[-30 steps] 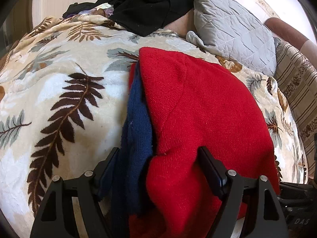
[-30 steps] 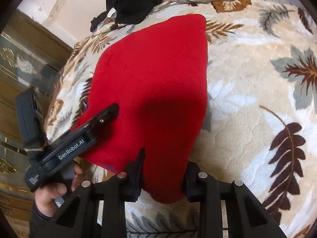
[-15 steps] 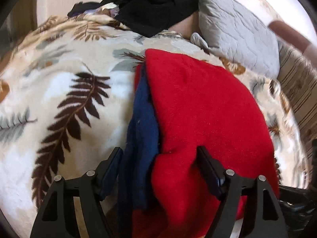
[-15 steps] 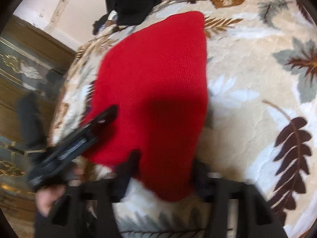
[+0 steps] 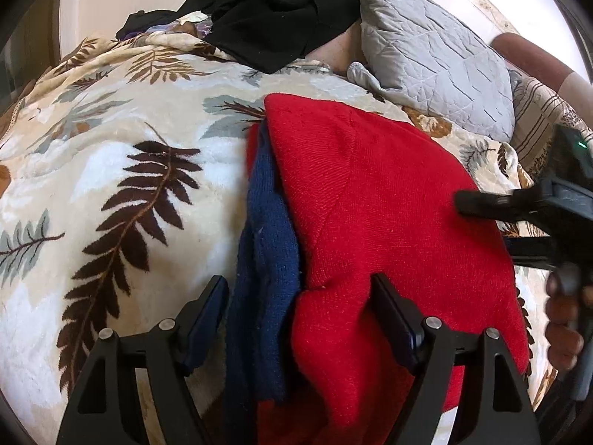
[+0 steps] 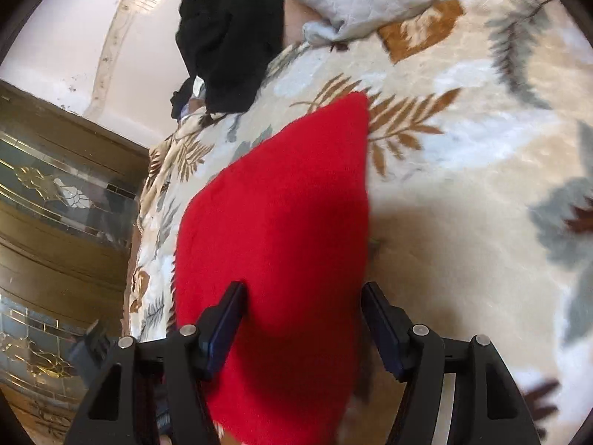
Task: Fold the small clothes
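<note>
A red knit garment (image 5: 389, 207) with a blue part (image 5: 267, 259) along its left side lies folded on the leaf-print blanket (image 5: 111, 155). My left gripper (image 5: 300, 296) is open, its jaws wide apart over the garment's near edge, blue part and red fold between them. My right gripper (image 6: 304, 307) is open, straddling the red garment (image 6: 281, 215) at its near right edge. The right gripper also shows in the left wrist view (image 5: 519, 207), over the garment's right side.
A black clothes pile (image 5: 274, 11) and a grey quilted pillow (image 5: 437, 52) lie at the far end of the bed. A striped cushion (image 5: 537, 111) is at the right. A wooden glass-panelled cabinet (image 6: 55, 222) stands left of the bed.
The right gripper has opened, let go of the red garment's edge and swung over it. The left gripper stays open in place.
</note>
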